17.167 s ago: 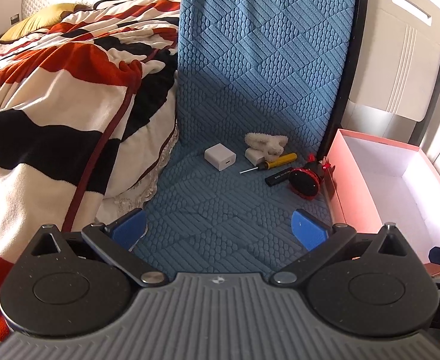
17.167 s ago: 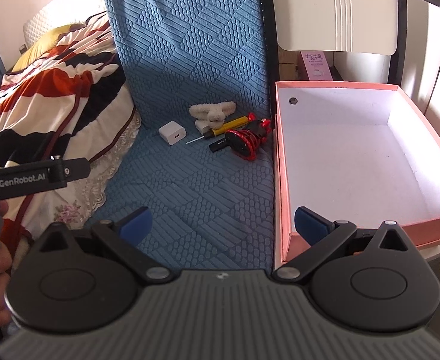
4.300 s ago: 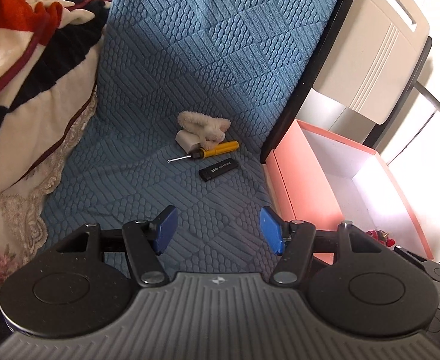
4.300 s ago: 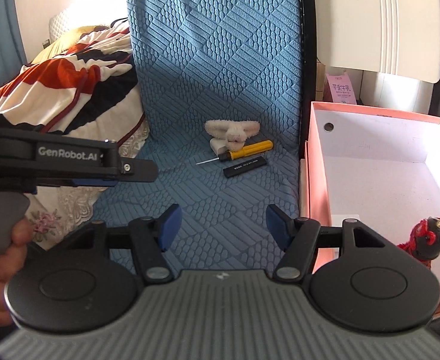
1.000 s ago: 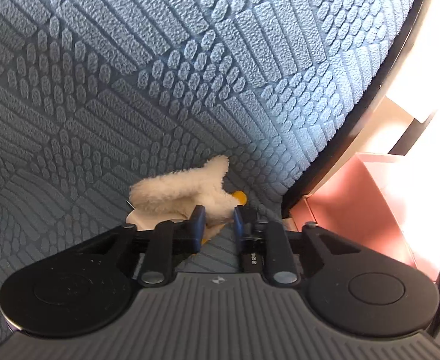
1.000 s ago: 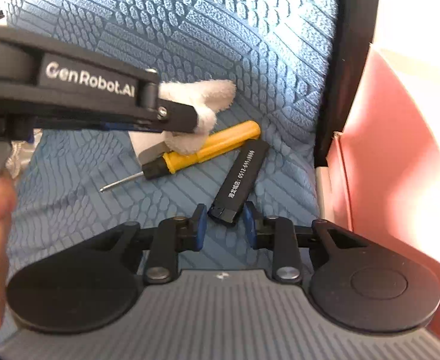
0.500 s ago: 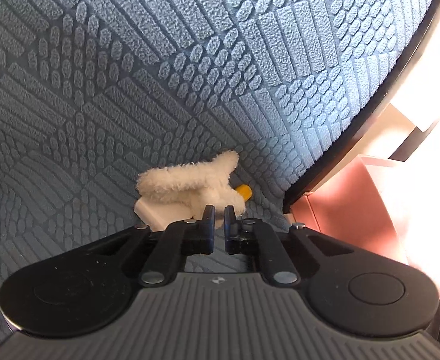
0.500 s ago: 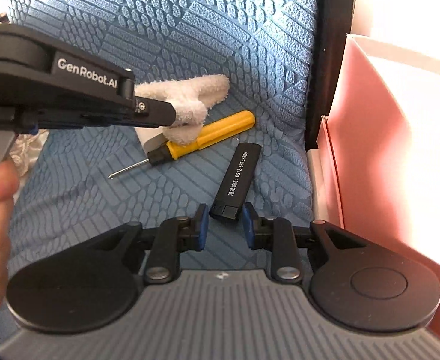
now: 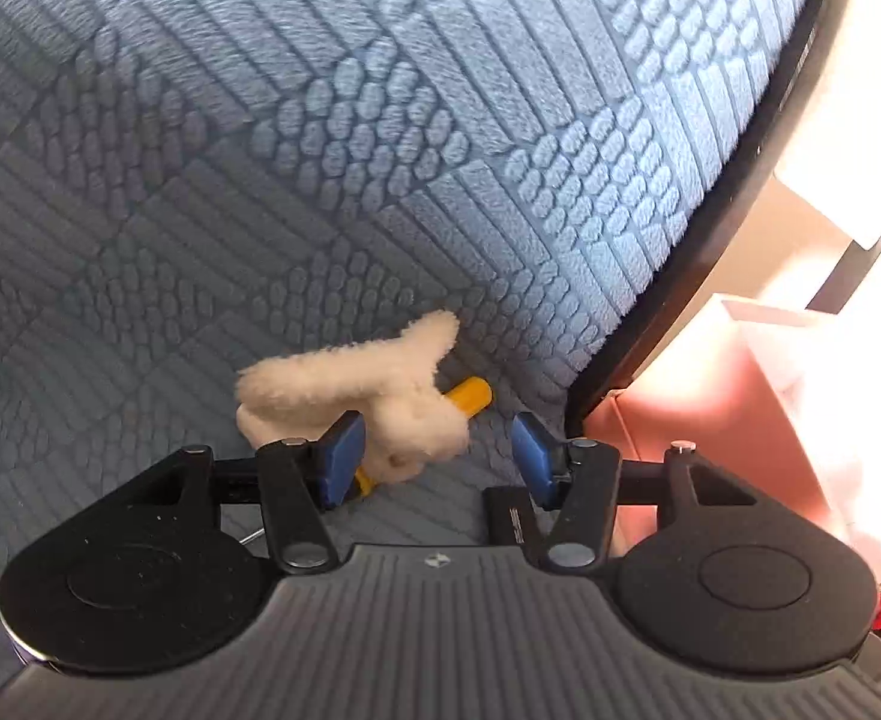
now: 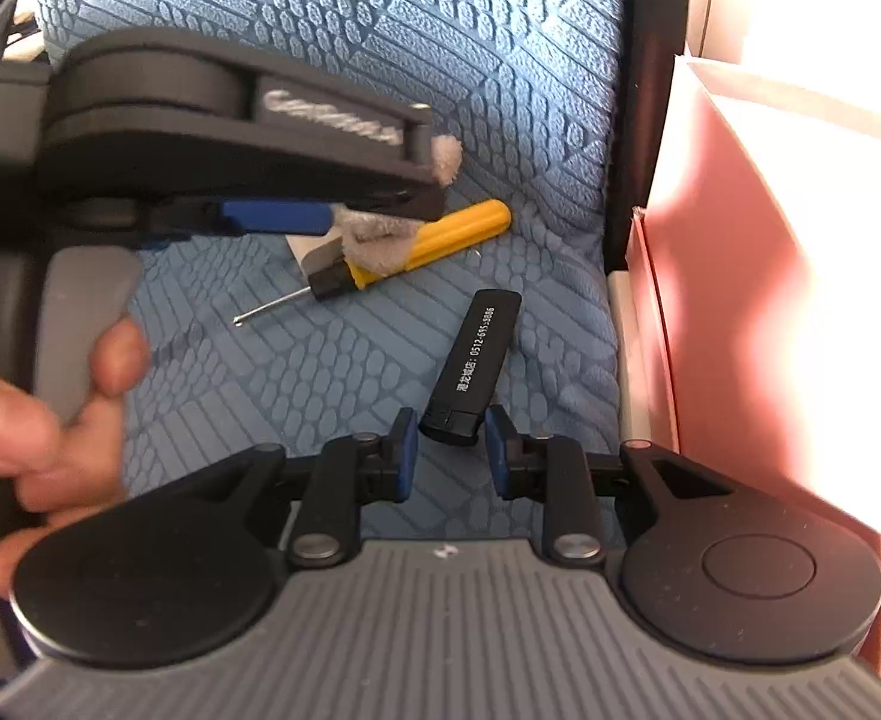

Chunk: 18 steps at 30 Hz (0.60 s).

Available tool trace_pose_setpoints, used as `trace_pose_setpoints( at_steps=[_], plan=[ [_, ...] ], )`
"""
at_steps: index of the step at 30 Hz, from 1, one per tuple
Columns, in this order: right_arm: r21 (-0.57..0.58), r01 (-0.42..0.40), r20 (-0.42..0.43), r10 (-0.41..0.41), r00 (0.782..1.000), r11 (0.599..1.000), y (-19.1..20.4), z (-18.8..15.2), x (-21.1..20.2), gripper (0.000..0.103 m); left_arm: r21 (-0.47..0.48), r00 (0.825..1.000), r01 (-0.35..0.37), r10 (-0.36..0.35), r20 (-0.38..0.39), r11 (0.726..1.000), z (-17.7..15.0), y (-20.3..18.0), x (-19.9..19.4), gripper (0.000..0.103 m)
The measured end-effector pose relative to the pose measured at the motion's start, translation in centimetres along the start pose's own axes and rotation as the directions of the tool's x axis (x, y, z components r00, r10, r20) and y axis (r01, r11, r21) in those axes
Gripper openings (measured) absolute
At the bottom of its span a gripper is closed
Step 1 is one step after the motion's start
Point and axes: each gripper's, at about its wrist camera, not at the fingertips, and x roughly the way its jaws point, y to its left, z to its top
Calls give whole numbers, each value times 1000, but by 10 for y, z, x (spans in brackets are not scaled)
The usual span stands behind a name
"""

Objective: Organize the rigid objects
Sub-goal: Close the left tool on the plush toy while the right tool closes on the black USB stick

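Screwdriver with a yellow handle, black collar and thin bare shaft lies on the blue quilted cover; its middle is hidden under a cream fleecy thing and a white block — partly covered, hard to make out. Left hand-held gripper has just been opening, its jaws apart around the fleecy thing. Right hand-held gripper has its jaws narrowly apart at the near end of a black lighter beside the pink box — contact unclear.
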Motion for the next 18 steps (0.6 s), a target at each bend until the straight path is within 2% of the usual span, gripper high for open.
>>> trace_pose_setpoints(
  at_steps=[4,7,9,10,18],
  plan=[
    [2,6,1,-6,1000,1000,0,-3,-3,28,43,998,-62,61,21,997,0,-10,11,59],
    [-9,15,0,-15,1000,1000,3,-5,-4,28,32,996,-82,81,27,996,1,-6,18,46],
    [-9,12,-3,-12,1000,1000,4,-8,-6,27,26,997,-75,74,19,997,2,-1,13,43],
    [-12,11,-4,-11,1000,1000,5,-9,-6,27,29,997,-80,79,19,996,3,-2,9,38],
    [-17,-2,13,2,1000,1000,12,-21,-27,27,-14,999,-45,44,-15,999,-10,8,-30,37]
  ],
)
